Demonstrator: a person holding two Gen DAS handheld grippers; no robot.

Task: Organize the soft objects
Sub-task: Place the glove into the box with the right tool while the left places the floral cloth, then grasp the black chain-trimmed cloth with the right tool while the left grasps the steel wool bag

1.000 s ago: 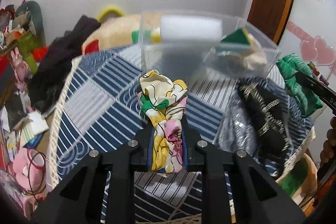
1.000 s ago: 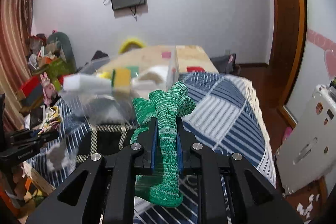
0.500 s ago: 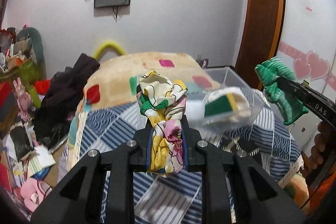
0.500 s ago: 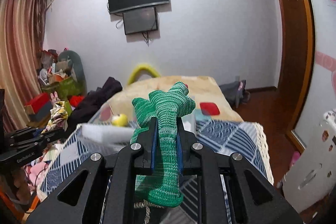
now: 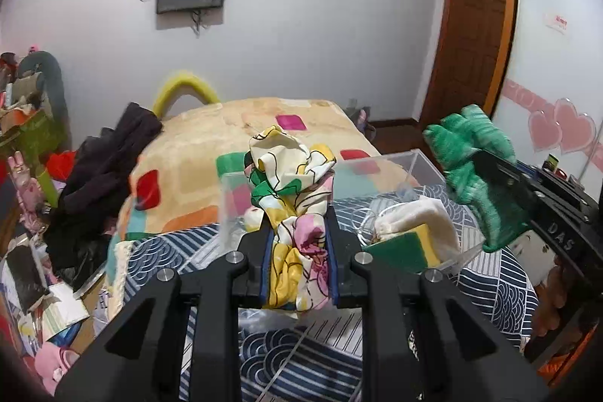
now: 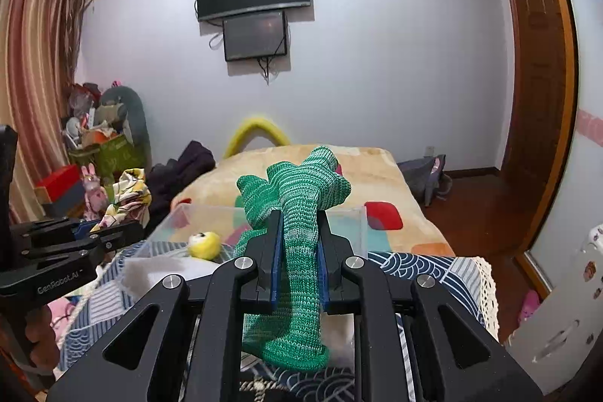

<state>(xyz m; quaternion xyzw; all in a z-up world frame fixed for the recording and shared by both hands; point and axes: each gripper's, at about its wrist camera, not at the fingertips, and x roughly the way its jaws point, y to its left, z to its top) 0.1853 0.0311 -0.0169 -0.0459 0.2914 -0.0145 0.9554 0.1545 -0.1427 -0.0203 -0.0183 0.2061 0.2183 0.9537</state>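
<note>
Cloth is held in both tools: the left gripper (image 5: 297,251) is clamped on a bunched floral scarf (image 5: 292,183), and the right gripper (image 6: 299,251) is pinched on a green knitted piece (image 6: 297,213), whose length hangs down through the jaws. The target is judged to be the clear plastic box (image 5: 418,161) on the blue patterned cloth (image 5: 490,281) — it lies forward of and below both tools. In the left view the scarf is seen directly in front of the box's near-left wall; in the right view the box opening sits just behind the knit. A yellow plush ball (image 6: 203,243) and a green-and-yellow sponge (image 5: 403,247) are already inside. Neither arm is clearly nearer — a short forward-and-down move is called for from each.
</note>
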